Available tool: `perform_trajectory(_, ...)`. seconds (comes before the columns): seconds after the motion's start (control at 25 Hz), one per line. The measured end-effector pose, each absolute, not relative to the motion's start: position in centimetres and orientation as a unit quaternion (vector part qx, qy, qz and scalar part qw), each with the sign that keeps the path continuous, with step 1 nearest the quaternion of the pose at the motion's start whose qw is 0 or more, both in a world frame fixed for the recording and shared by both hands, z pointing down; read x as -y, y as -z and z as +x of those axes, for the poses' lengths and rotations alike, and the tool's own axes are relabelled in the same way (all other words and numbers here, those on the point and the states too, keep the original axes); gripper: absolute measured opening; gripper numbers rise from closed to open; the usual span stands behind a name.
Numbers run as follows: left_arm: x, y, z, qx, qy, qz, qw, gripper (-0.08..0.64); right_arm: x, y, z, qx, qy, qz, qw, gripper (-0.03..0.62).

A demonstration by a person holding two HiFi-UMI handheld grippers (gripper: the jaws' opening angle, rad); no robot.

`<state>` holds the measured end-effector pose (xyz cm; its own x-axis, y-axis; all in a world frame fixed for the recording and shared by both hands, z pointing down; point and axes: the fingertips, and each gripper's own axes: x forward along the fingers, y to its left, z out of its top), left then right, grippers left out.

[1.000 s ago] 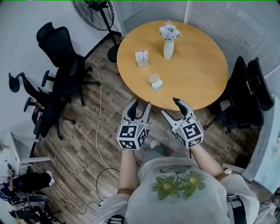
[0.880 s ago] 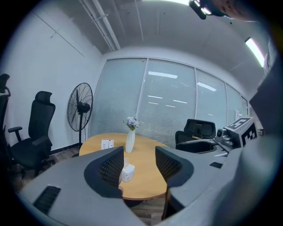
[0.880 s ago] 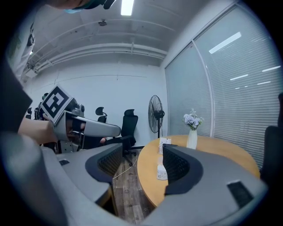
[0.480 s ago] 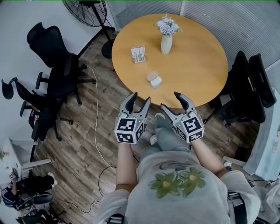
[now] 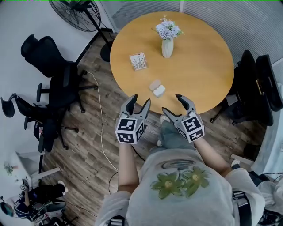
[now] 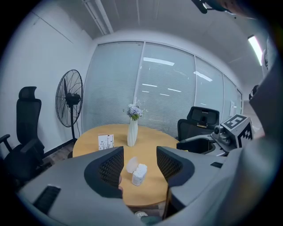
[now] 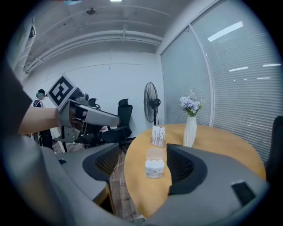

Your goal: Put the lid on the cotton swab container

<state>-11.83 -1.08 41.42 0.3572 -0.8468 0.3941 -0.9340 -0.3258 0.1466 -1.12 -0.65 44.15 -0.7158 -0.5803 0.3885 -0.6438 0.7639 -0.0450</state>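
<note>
A small white cotton swab container (image 5: 159,91) stands near the front edge of the round wooden table (image 5: 199,66). Its translucent lid (image 5: 154,84) leans against its far side, off the container. Both grippers hang side by side in front of the table edge, short of the container. My left gripper (image 5: 139,102) has just been opening and holds nothing. My right gripper (image 5: 172,104) has also been opening, empty. In the left gripper view the container (image 6: 139,175) and lid (image 6: 131,165) show far off between the jaws. The right gripper view frames the container (image 7: 154,169) with the lid (image 7: 154,154) behind it.
A white vase of flowers (image 5: 167,44) and a small card stand (image 5: 138,61) sit farther back on the table. Black office chairs (image 5: 53,79) and a floor fan (image 5: 73,9) stand at the left, more chairs (image 5: 261,84) at the right. A cable (image 5: 101,128) trails over the wooden floor.
Both grippers have come forward and lower toward the table's front edge, and their jaws stand wider apart. The container and lid have not moved on the table.
</note>
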Motion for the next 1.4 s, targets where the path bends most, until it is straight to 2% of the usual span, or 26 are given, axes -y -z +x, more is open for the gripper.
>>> perform_trajectory(0.48,5.8,-47.8,-12.0,0.508,-0.162,0.807,0.254,0.239,5.0,-49.6,-2.3,0.911,-0.136,0.319,0.223,0.347)
perform_trajectory(0.96,8.7,-53.1,-12.0,0.471,-0.075,0.773,0.419,0.226,7.7,-53.8,-4.2,0.907,-0.152,0.300,0.254,0.347)
perform_trajectory(1.4,10.3,-56.4,-11.5,0.443,0.001,0.725,0.528,0.222,8.5,-57.4,-4.7,0.895,-0.174,0.288,0.292,0.347)
